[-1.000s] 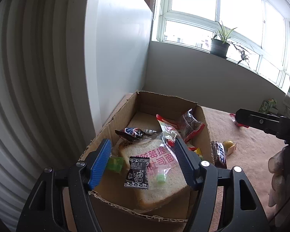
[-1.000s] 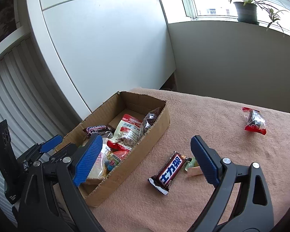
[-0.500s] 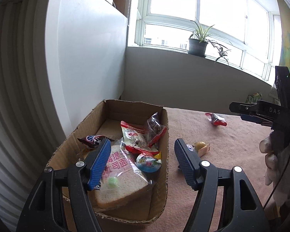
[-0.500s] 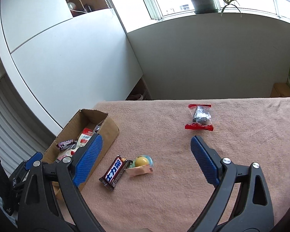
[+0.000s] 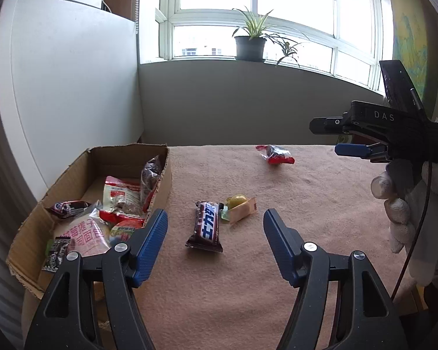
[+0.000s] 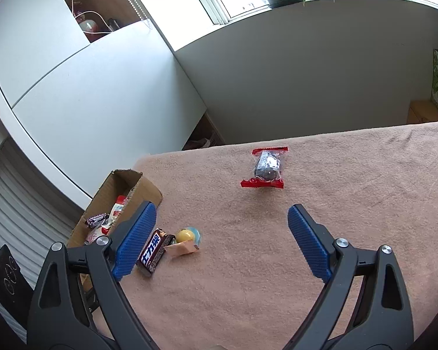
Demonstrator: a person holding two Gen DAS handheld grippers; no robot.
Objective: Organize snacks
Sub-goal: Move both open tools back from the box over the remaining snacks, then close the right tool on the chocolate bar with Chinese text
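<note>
Nearest to us, our left gripper (image 5: pixel 215 239) has its blue fingers (image 5: pixel 150 245) spread apart with nothing clamped between them. Just beyond the gap between those fingers, a dark chocolate bar (image 5: pixel 206 226) lies flat on the pink cloth of the tabletop (image 5: pixel 306 198), and touching its far right end sits a small yellow round sweet with a tan wrapper (image 5: pixel 239 208). Left of our left finger, the cardboard box (image 5: pixel 166 172) holds a wrapped slice of bread (image 5: pixel 83 233), a small black packet (image 5: pixel 56 252), a red and white pouch (image 5: pixel 119 195) and a few other snacks.

Our right gripper (image 6: pixel 219 240) also holds its fingers (image 6: pixel 308 245) wide apart and empty above the cloth. In its view the chocolate bar (image 6: pixel 153 251) lies just beside the inner face of the left finger, the yellow sweet (image 6: pixel 185 240) next to it, and the box (image 6: pixel 137 191) behind that finger. Well ahead, between the two finger lines, a clear packet with red ends (image 6: pixel 264 167) rests alone on the tabletop (image 6: pixel 350 204).

From the left view, that red-ended packet (image 5: pixel 274 154) lies far beyond the right finger, and our gloved right hand (image 5: pixel 408 213) holds the right gripper's black body at the right edge. Farthest off, a potted plant (image 5: pixel 249 43) stands on the windowsill.
</note>
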